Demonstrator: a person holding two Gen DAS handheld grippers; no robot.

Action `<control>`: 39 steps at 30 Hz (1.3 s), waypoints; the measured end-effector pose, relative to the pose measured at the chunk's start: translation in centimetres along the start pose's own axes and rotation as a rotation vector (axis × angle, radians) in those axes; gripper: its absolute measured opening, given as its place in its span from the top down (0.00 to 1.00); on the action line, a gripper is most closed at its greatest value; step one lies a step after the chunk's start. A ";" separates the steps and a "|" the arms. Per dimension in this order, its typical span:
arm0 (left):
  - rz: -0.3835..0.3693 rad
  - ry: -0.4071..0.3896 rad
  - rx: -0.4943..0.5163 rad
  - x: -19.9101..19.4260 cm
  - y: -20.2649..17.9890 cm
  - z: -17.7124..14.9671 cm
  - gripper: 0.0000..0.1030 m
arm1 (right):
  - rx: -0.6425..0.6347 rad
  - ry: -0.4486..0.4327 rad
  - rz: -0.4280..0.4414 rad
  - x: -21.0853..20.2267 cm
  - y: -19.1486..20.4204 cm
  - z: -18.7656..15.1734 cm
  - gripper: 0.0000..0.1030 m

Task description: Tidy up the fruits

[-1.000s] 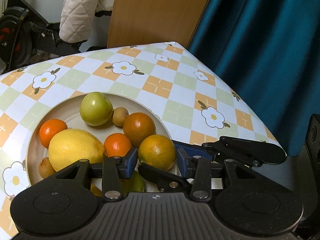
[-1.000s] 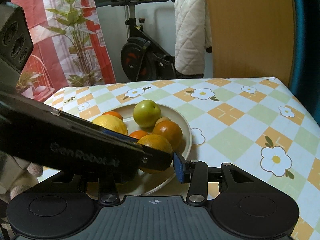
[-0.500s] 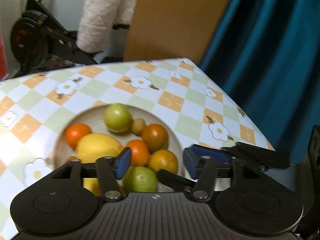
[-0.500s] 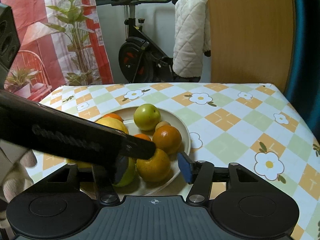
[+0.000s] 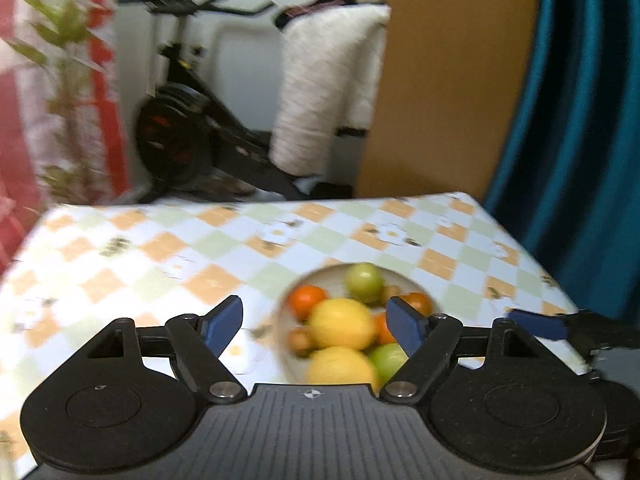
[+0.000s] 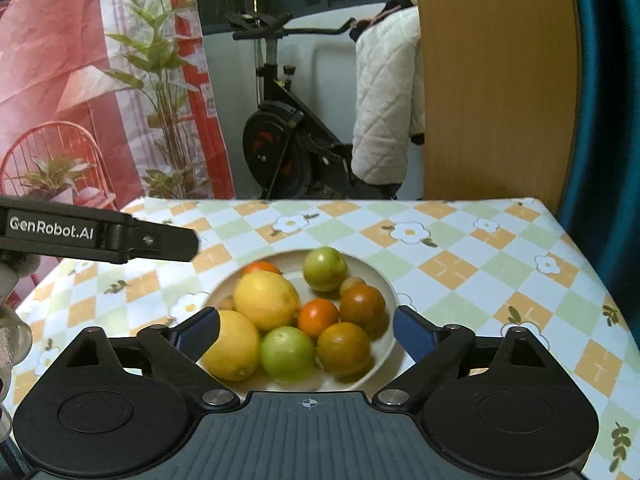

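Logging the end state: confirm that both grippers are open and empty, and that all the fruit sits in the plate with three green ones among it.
Nearly right. Both the left gripper and right gripper are open and empty, and the fruit is in the plate, but the right wrist view shows two green fruits, not three.

An exercise bike (image 6: pixel 280 148), draped with a white quilted jacket (image 6: pixel 386 96), is seen behind the checked table (image 6: pixel 480 264).

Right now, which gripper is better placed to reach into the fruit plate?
Right. The right gripper is open, with the plate centred between its fingers. The left gripper is open too, but sits off to the plate's left, in a blurred view.
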State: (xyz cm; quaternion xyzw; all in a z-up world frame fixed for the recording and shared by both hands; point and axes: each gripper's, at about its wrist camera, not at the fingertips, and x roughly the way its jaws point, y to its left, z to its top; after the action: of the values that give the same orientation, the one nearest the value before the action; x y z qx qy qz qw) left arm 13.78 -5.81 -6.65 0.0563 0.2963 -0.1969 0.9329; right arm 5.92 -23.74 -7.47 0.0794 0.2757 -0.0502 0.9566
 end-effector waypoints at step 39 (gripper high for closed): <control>0.271 -0.175 -0.057 -12.4 3.3 -3.6 0.18 | 0.034 -0.123 0.000 -8.4 6.6 -0.2 0.01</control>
State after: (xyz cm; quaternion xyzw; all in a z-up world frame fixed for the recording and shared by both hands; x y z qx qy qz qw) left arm 3.96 2.12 -2.50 0.0518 0.2089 -0.0651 0.9744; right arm -0.30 -16.74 -2.32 0.0925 0.2157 -0.0596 0.9702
